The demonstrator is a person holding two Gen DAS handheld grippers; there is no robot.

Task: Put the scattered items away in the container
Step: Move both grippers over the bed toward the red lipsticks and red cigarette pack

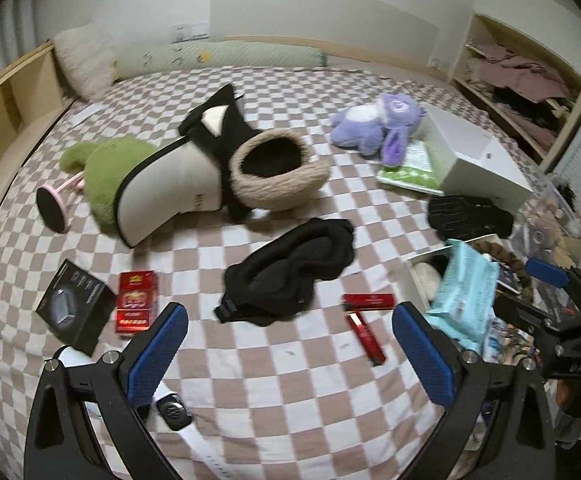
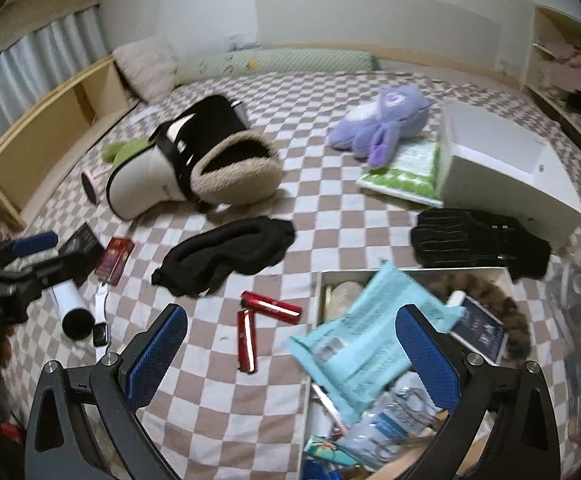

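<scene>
Task partly done: the white box (image 2: 410,276) at the near right of the bed already holds a blue wipes pack (image 2: 366,344), a brown furry piece, a small dark booklet and other bits, packed fairly full. Left tool (image 1: 290,344) wide open, holding nothing; right tool (image 2: 292,344) wide open, empty, hovering over the box's left edge. Still out on the bed (image 2: 274,408): two red tubes (image 2: 270,307) just left of the box, black eye mask (image 2: 226,256) beyond them, black gloves (image 2: 478,240) touching the box's far edge, red packet (image 1: 136,300), black carton (image 1: 75,309), white watch (image 2: 100,326) and white cylinder (image 2: 70,308) well left of the box. Farther from the box: black-and-white bag, fur-trimmed hat, green plush, purple plush (image 2: 382,124), green pack, a second white box tipped on its side. Surface is a beige-and-white checked sheet, soft. Bedroom, headboard, pillows, open shelves both sides. Lots left.
</scene>
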